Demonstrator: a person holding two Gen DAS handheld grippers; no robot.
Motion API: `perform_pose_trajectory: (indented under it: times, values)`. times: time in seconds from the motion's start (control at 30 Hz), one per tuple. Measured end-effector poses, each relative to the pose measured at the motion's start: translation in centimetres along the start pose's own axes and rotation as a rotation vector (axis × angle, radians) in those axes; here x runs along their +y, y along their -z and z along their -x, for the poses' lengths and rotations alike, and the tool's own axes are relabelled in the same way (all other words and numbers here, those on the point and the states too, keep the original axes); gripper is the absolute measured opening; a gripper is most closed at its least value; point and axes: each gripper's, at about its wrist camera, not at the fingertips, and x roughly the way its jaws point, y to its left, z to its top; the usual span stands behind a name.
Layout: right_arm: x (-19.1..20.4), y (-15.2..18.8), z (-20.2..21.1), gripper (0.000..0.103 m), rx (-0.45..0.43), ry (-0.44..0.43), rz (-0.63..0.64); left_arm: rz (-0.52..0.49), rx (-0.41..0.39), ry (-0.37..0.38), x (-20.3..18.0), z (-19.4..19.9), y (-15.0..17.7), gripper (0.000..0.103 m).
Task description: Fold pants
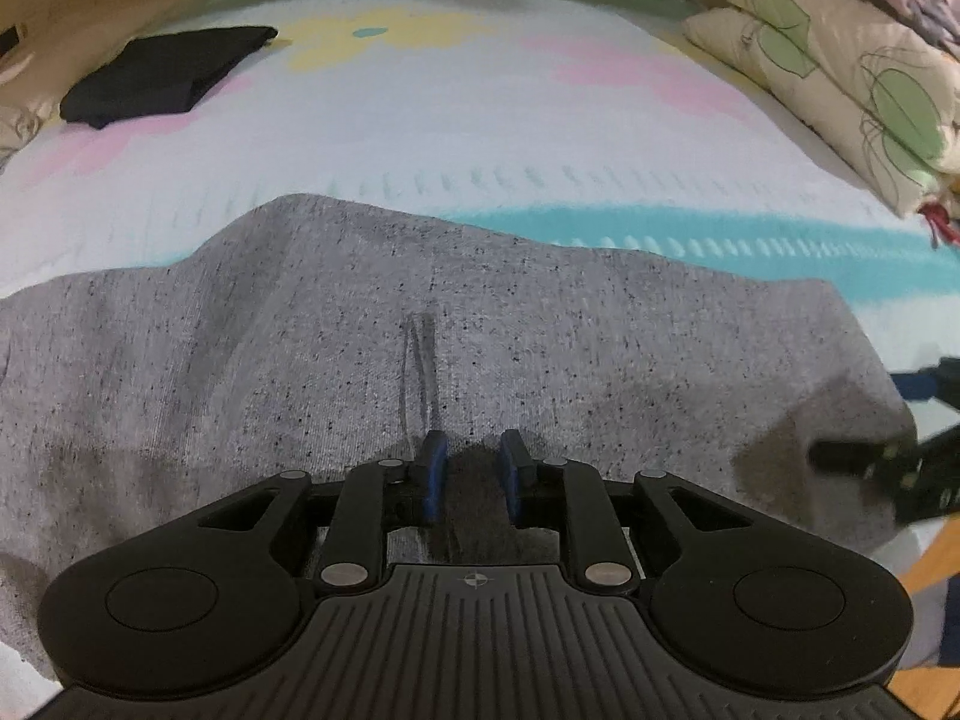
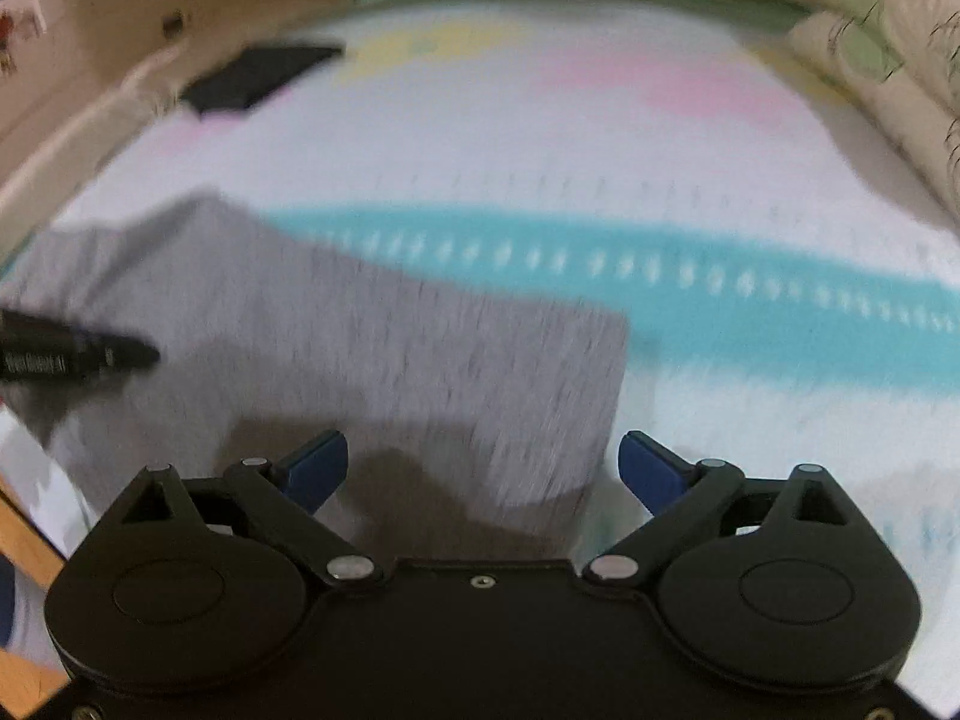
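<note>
pants [image 1: 540,360] on bed [image 1: 480,138], pillows [image 1: 840,60] right

A folded black garment [image 1: 162,75] lies on the pastel bedsheet [image 1: 480,138], well apart from two stacked pillows [image 1: 840,78]

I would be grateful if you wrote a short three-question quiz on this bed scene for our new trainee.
1. True or false: the right gripper has its jaws spread wide, with nothing pinched between them.
2. What colour are the pants spread on the bed sheet?
3. Where does the folded black garment lie? A) on top of the pants B) on the sheet beyond the pants, to the far left C) on the pillows

Key: 1 true; 2 speckled grey; 3 B.
</note>
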Motion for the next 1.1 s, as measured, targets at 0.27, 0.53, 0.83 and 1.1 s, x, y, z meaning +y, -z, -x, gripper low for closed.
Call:
perform_pose_trajectory:
  times: [0.27, 0.53, 0.83, 1.1]
  values:
    - [0.9, 1.6, -0.2, 0.103, -0.010, 0.002, 0.036, 0.138, -0.011, 0.085, 2.2, -0.1, 0.3, 0.022]
    - [1.1, 1.8, -0.4, 0.103, -0.021, -0.007, 0.040, 0.164, -0.022, 0.012, 3.3, 0.2, 0.1, 0.028]
    - [1.3, 1.6, -0.6, 0.103, -0.018, -0.003, 0.033, 0.153, -0.024, 0.176, 2.4, -1.9, -0.7, 0.064]
    - [1.2, 1.5, -0.6, 0.103, -0.027, -0.010, 0.039, 0.092, -0.012, 0.097, 0.2, -2.7, -1.9, 0.039]
